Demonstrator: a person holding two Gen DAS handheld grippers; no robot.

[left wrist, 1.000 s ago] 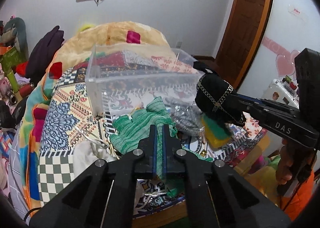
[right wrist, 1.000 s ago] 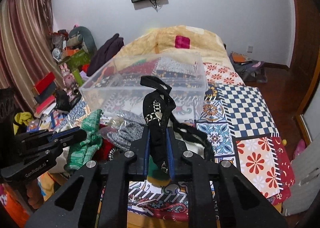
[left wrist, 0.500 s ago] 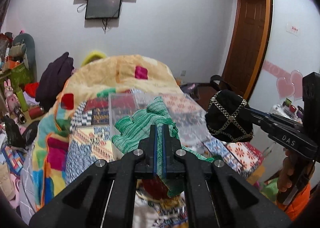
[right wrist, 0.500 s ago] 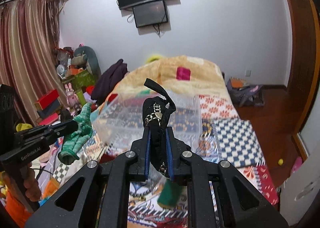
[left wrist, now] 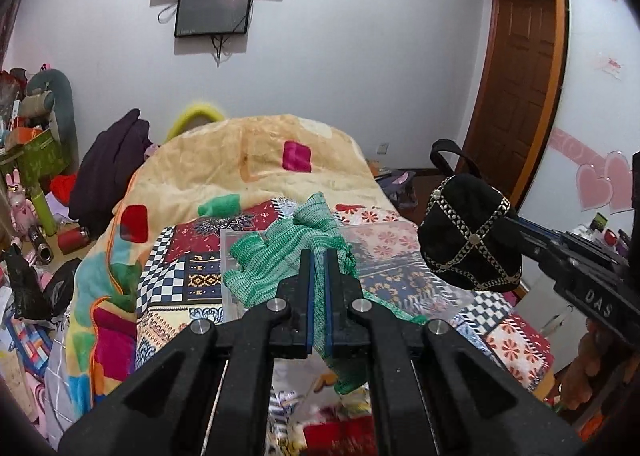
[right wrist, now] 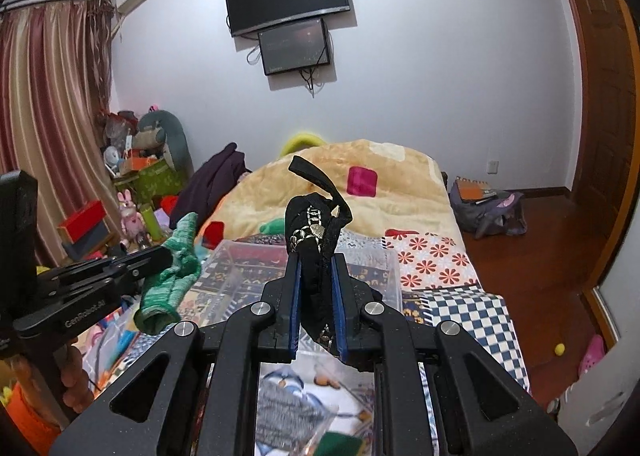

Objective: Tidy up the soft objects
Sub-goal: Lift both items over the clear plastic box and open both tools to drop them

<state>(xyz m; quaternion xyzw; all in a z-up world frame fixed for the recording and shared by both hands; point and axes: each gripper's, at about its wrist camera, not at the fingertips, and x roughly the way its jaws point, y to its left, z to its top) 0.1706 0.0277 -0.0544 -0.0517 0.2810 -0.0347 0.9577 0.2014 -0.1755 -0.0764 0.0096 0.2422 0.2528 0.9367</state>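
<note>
My left gripper (left wrist: 318,256) is shut on a green knit cloth (left wrist: 280,260) and holds it in the air above the clear plastic bin (left wrist: 384,240) on the bed. The cloth also shows in the right wrist view (right wrist: 172,280). My right gripper (right wrist: 316,262) is shut on a black pouch with a silver chain (right wrist: 314,232), also lifted over the bin (right wrist: 372,260). In the left wrist view the pouch (left wrist: 468,240) hangs at the right, level with the green cloth.
The bed has a patchwork cover (left wrist: 180,272) and a yellow blanket (left wrist: 248,160) at the far end. Toys and boxes (right wrist: 132,196) crowd the left side. Loose soft items (right wrist: 288,412) lie below the grippers. A bag (right wrist: 488,208) lies on the wooden floor at right.
Both grippers have risen from the pile on the bed, lifting the green cloth and the black pouch up above the clear bin. Their grips stayed shut.
</note>
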